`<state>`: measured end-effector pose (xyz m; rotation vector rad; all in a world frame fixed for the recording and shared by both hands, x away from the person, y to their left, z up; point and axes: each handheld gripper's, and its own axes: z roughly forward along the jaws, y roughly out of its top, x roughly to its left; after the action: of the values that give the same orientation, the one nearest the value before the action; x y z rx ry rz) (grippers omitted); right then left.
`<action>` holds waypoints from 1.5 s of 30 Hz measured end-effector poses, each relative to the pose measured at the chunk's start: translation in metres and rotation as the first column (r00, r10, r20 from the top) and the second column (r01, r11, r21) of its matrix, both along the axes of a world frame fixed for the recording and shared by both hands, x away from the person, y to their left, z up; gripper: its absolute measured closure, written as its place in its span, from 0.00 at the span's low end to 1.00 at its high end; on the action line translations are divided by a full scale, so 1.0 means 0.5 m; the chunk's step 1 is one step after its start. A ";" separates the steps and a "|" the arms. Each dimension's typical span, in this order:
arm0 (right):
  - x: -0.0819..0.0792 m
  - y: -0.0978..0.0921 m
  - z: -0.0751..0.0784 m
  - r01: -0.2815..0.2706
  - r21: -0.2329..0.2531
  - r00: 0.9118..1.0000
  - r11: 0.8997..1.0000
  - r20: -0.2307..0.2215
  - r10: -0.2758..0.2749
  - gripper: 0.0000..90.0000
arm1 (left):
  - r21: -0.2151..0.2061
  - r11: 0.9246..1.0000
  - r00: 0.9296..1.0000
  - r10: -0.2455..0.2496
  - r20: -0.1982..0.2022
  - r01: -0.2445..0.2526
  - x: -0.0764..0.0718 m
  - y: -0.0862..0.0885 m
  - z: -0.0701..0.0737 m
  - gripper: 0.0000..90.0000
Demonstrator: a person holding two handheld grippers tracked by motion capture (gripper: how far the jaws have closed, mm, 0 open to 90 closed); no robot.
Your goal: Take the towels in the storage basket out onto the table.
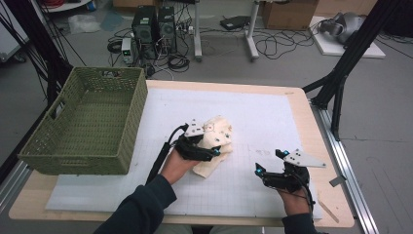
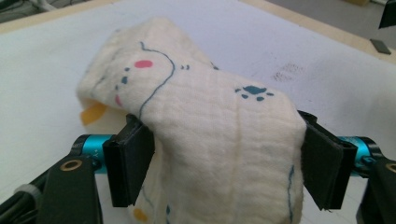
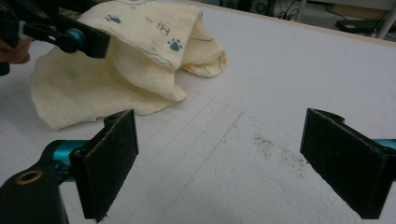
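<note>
Nearest the person, the right tool [image 1: 269,163] rests low on the white gridded mat [image 1: 263,117] at the counter's [image 1: 311,126] right side, its jaws spread wide with nothing between them; in the right gripper view, bare mat with a faint brown smudge [image 3: 280,151] lies between the two black pads. A little farther in and to the left, the left tool [image 1: 214,146] pinches a cream cloth [image 1: 216,134] printed with teal paw marks and thin blue lines. In the left gripper view, the cloth [image 2: 205,116] bulges up between the two pads, which press its sides. The rest of the cloth drapes onto the mat near the counter's middle. Farther left, a green woven basket [image 1: 126,122] stands on the counter's left end. Beyond the counter, computer towers [image 1: 153,27] and cables lie on the floor.
</note>
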<state>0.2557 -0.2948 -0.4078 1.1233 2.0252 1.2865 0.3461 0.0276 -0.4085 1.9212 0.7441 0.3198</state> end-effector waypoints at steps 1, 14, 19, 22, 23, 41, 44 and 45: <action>0.000 0.001 0.000 0.000 0.002 1.000 1.000 0.000 0.000 0.12 | -0.007 1.000 1.000 0.006 0.003 -0.006 -0.002 0.012 0.003 0.30; 0.006 0.011 -0.001 -0.006 -0.005 1.000 1.000 -0.008 0.006 0.12 | -0.085 0.993 0.992 0.085 0.095 -0.077 -0.048 0.181 0.010 0.21; 0.013 0.020 -0.002 -0.018 -0.013 1.000 1.000 -0.005 0.018 0.12 | -0.135 0.986 0.987 0.116 0.111 -0.101 -0.066 0.230 -0.005 0.20; 0.025 0.026 -0.005 -0.031 -0.023 0.999 0.999 -0.020 0.030 0.12 | -0.139 0.985 0.986 0.122 0.115 -0.105 -0.069 0.240 -0.005 0.20; 0.030 0.030 -0.006 -0.035 -0.024 0.999 0.999 -0.027 0.035 0.12 | -0.137 0.985 0.985 0.124 0.121 -0.107 -0.069 0.242 -0.004 0.20; 0.046 0.070 -0.021 -0.061 -0.085 0.995 0.995 -0.090 0.053 0.12 | -0.158 0.981 0.986 0.128 0.105 -0.111 -0.075 0.244 -0.020 0.22; 0.045 0.072 -0.020 -0.072 -0.078 0.994 0.994 -0.088 0.065 0.12 | -0.165 0.979 0.985 0.140 0.105 -0.122 -0.076 0.245 -0.019 0.21; 0.045 0.073 -0.019 -0.075 -0.080 0.994 0.994 -0.088 0.068 0.12 | -0.162 0.980 0.985 0.136 0.103 -0.119 -0.075 0.244 -0.019 0.21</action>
<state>0.2781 -0.2585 -0.4175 1.0925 2.1788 1.1952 0.3086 0.1496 -0.4180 1.6978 0.7950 0.4343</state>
